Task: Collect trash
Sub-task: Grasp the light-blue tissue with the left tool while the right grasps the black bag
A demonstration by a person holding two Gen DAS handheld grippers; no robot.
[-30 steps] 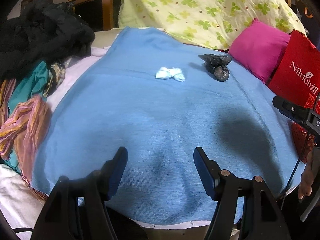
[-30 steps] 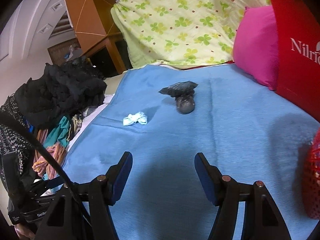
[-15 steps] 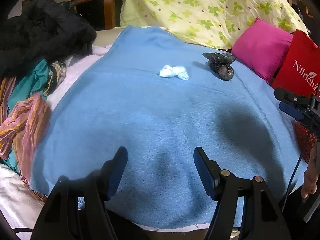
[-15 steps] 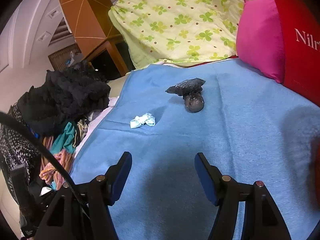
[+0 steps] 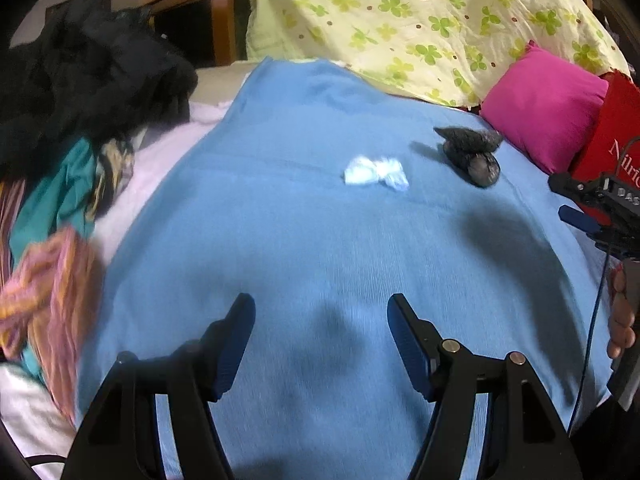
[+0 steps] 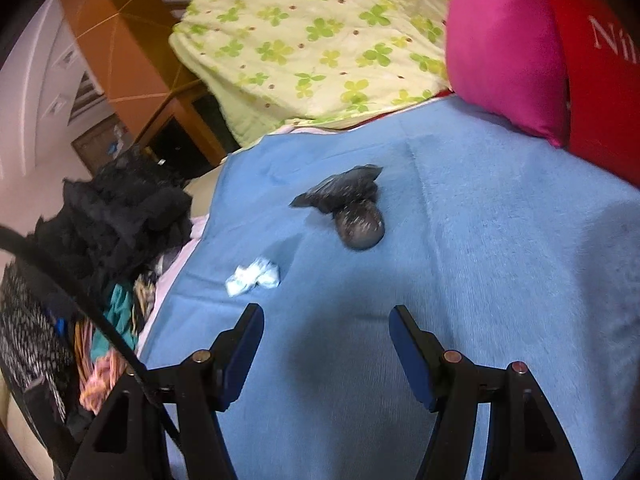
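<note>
Blue-padded left claw (image 5: 321, 316) and right claw (image 6: 326, 326) both gape wide, empty, above the blanket (image 5: 320, 240).

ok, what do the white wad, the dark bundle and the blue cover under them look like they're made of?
White wad: probably tissue or thin paper, matte, crumpled into soft irregular folds.
Dark bundle: looks like thin black plastic film, a knotted bag; slight sheen, twisted neck, rounded filled end.
Blue cover: woven or knit fabric, matte, with a fine ribbed texture and soft creases.
</note>
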